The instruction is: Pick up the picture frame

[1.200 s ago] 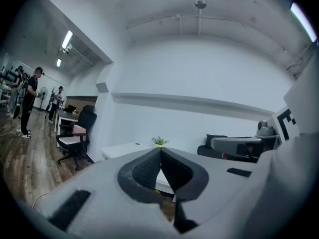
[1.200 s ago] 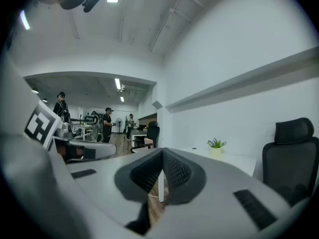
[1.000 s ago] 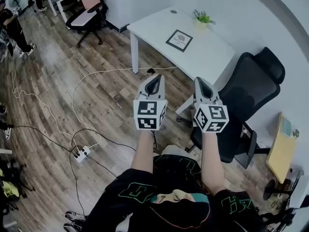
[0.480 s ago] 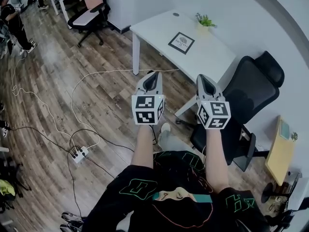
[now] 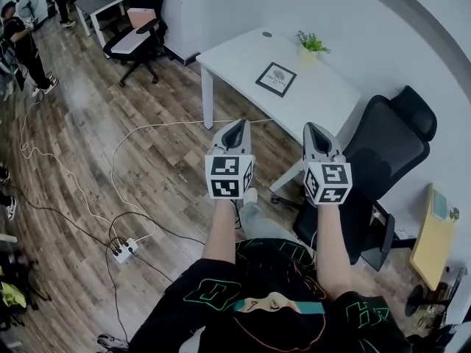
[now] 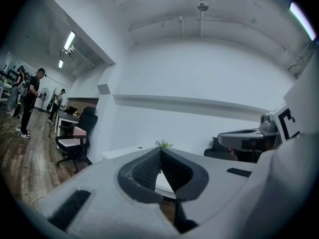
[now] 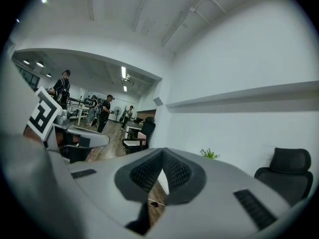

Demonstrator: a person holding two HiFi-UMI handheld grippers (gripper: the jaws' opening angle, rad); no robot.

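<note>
The picture frame (image 5: 276, 78), black-edged with a white mat, lies flat on the white table (image 5: 243, 54) ahead of me. My left gripper (image 5: 235, 129) and right gripper (image 5: 313, 129) are held side by side in the air over the wooden floor, short of the table's near edge. Both point level toward the table. Each gripper is shut with its jaws meeting at the tips and nothing between them. In the left gripper view (image 6: 160, 151) and the right gripper view (image 7: 162, 152) the table shows only as a white sliver beyond the closed jaws; the frame is hidden there.
A small potted plant (image 5: 310, 43) stands at the table's far edge. A black office chair (image 5: 383, 160) sits to the right of the table. A white cable (image 5: 147, 131) and a power strip (image 5: 124, 250) lie on the floor. People (image 5: 22, 43) stand far left by another desk and chair (image 5: 136, 28).
Both grippers have moved a little forward toward the table as the person steps closer. The jaws stay shut throughout.
</note>
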